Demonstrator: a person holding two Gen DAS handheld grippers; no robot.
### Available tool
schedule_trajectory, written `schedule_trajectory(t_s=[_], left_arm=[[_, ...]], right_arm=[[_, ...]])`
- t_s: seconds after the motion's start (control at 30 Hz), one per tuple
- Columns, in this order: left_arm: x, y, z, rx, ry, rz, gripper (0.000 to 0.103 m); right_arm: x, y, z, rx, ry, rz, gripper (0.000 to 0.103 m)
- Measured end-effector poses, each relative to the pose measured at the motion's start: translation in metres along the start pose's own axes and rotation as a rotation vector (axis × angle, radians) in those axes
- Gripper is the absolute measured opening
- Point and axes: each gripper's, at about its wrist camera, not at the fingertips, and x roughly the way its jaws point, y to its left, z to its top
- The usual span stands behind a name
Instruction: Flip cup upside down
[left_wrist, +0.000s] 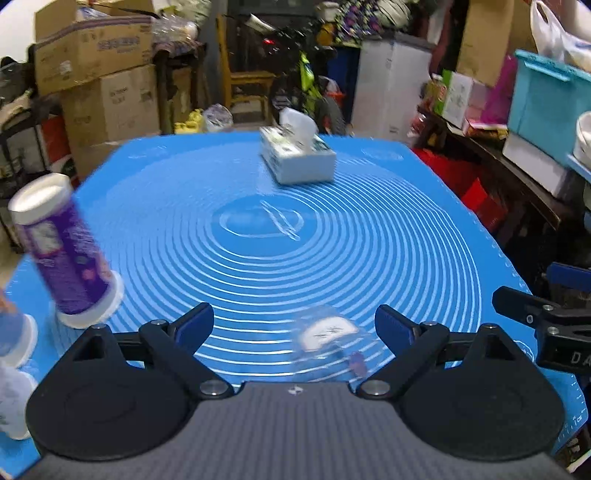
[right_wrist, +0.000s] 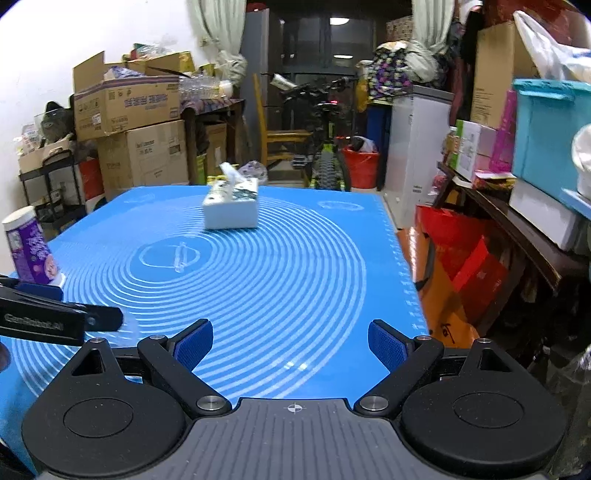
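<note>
A clear plastic cup with a white label (left_wrist: 327, 338) sits on the blue mat (left_wrist: 295, 229), close in front of my left gripper (left_wrist: 294, 325), between its open blue-padded fingers (left_wrist: 194, 325). The cup is blurred and see-through, so I cannot tell which way up it stands. My left gripper is open and empty. My right gripper (right_wrist: 290, 345) is open and empty over the mat's near right part (right_wrist: 295, 280). The cup does not show in the right wrist view. The right gripper shows at the right edge of the left wrist view (left_wrist: 546, 314).
A white tissue box (left_wrist: 297, 157) stands at the mat's far side, also in the right wrist view (right_wrist: 231, 208). A purple canister (left_wrist: 64, 251) stands at the left edge (right_wrist: 29, 249). More bottles (left_wrist: 14, 332) stand nearer left. Cardboard boxes, shelves and a bicycle surround the table.
</note>
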Motion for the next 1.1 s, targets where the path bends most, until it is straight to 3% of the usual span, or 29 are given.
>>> schedule_trajectory(t_s=[0.27, 0.43, 0.8, 0.97, 1.1], left_arm=[[-0.013, 0.039, -0.003, -0.017, -0.015, 0.116, 0.094], [-0.008, 0.06, -0.015, -0.014, 0.009, 0.143, 0.094], [0.003, 0.089, -0.029, -0.049, 0.035, 0.167, 0.094], [0.004, 0.094, -0.03, -0.07, 0.042, 0.143, 0.094], [0.006, 0.095, -0.03, -0.072, 0.045, 0.137, 0.094]], right_arm=[[0.007, 0.041, 0.034, -0.065, 0.086, 0.113, 0.092], [0.017, 0.075, 0.052, -0.113, 0.167, 0.187, 0.092], [0.09, 0.126, 0.078, -0.104, 0.524, 0.279, 0.088], [0.118, 0.136, 0.073, -0.127, 0.648, 0.243, 0.081], [0.132, 0.134, 0.066, -0.098, 0.756, 0.269, 0.073]])
